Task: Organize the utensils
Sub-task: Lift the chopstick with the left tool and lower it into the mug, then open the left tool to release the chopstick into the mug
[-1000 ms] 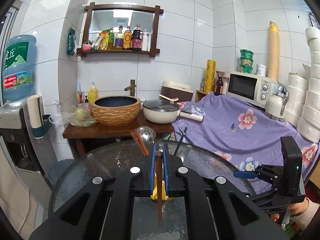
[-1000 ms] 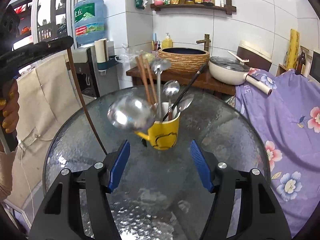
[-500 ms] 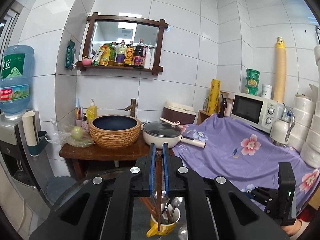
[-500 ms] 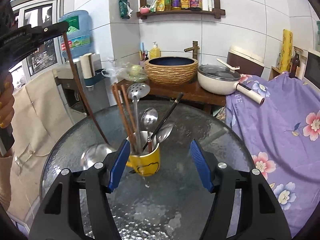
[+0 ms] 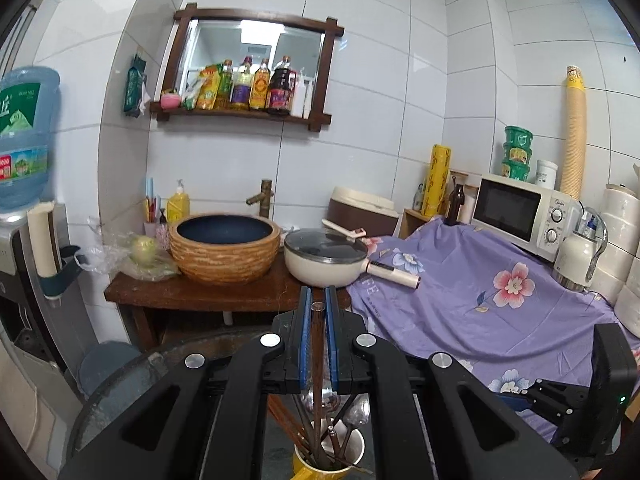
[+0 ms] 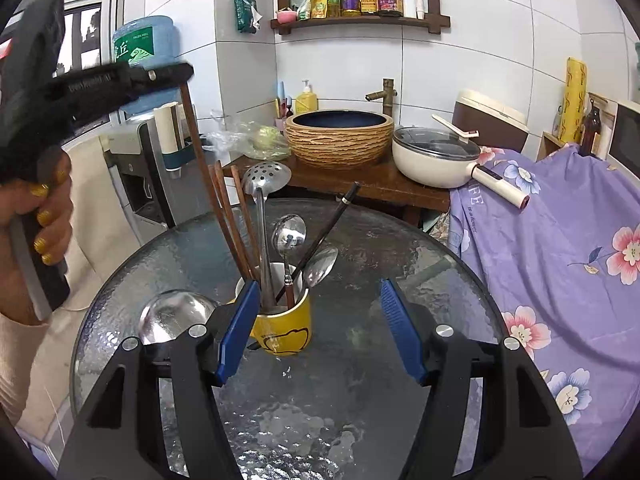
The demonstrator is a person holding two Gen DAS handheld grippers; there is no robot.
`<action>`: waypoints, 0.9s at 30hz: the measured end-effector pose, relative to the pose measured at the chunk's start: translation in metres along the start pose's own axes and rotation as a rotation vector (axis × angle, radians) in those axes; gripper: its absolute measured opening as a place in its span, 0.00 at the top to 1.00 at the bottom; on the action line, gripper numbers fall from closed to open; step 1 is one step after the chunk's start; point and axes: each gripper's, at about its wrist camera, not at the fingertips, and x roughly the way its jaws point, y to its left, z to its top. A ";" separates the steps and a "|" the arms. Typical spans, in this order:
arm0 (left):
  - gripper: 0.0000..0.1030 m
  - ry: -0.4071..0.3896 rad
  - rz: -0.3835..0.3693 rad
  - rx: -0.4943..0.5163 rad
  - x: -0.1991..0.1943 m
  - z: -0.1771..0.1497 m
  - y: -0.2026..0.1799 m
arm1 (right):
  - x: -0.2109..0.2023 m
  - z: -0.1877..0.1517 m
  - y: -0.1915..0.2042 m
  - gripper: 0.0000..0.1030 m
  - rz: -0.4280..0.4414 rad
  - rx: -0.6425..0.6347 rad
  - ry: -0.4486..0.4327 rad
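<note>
A yellow mug (image 6: 285,326) holds reddish-brown chopsticks (image 6: 230,220) and silvery spoons (image 6: 289,236) on a mottled grey glass table (image 6: 360,248), beside a purple cloth (image 6: 560,240) with pink and white flowers, a tan ribbed basin (image 6: 340,138) with a dark blue inside, and blue-padded black tools (image 6: 320,320).

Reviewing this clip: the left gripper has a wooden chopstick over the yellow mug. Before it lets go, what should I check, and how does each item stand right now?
1. Left gripper grips the wooden chopstick: ok, both blue pads close on it.
2. Chopstick's lower end is inside the yellow mug: ok in the left wrist view, where it runs down into the mouth.
3. Tip rests on the mug's bottom: cannot tell, hidden among utensils.
4. Mug upright on the glass table: ok.
5. Right gripper out of the way: cannot tell; it is open and its left finger overlaps the mug's rim in its own view.
6. Ladle on the table is not yet in the mug: not ok.
</note>
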 end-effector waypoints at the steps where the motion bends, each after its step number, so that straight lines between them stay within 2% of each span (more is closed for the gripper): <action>1: 0.93 0.009 -0.001 -0.004 0.002 -0.003 0.002 | 0.001 -0.001 -0.001 0.39 -0.002 0.001 0.001; 15: 0.93 0.143 0.011 0.000 0.036 -0.048 0.008 | 0.006 -0.013 -0.008 0.39 -0.001 0.030 0.018; 17: 0.93 0.130 0.017 0.002 0.035 -0.053 0.010 | 0.007 -0.015 -0.009 0.38 -0.002 0.034 0.020; 19: 0.93 0.136 0.015 -0.008 0.035 -0.055 0.012 | 0.007 -0.017 -0.010 0.34 -0.009 0.036 0.019; 21: 0.87 0.149 0.002 -0.021 0.035 -0.054 0.015 | 0.006 -0.017 -0.010 0.31 -0.019 0.036 0.009; 22: 0.74 0.144 0.008 -0.022 0.033 -0.054 0.015 | 0.005 -0.018 -0.009 0.31 -0.026 0.034 0.002; 23: 0.56 0.128 0.022 -0.020 0.030 -0.054 0.016 | 0.005 -0.019 -0.008 0.31 -0.029 0.030 -0.002; 24: 0.49 0.106 0.034 -0.020 0.024 -0.053 0.017 | 0.004 -0.020 -0.008 0.31 -0.031 0.028 -0.006; 25: 0.43 0.086 0.040 -0.022 0.018 -0.053 0.018 | 0.003 -0.021 -0.007 0.30 -0.035 0.026 -0.011; 27: 0.42 0.058 0.036 -0.021 0.005 -0.051 0.019 | -0.001 -0.024 -0.004 0.29 -0.047 0.022 -0.029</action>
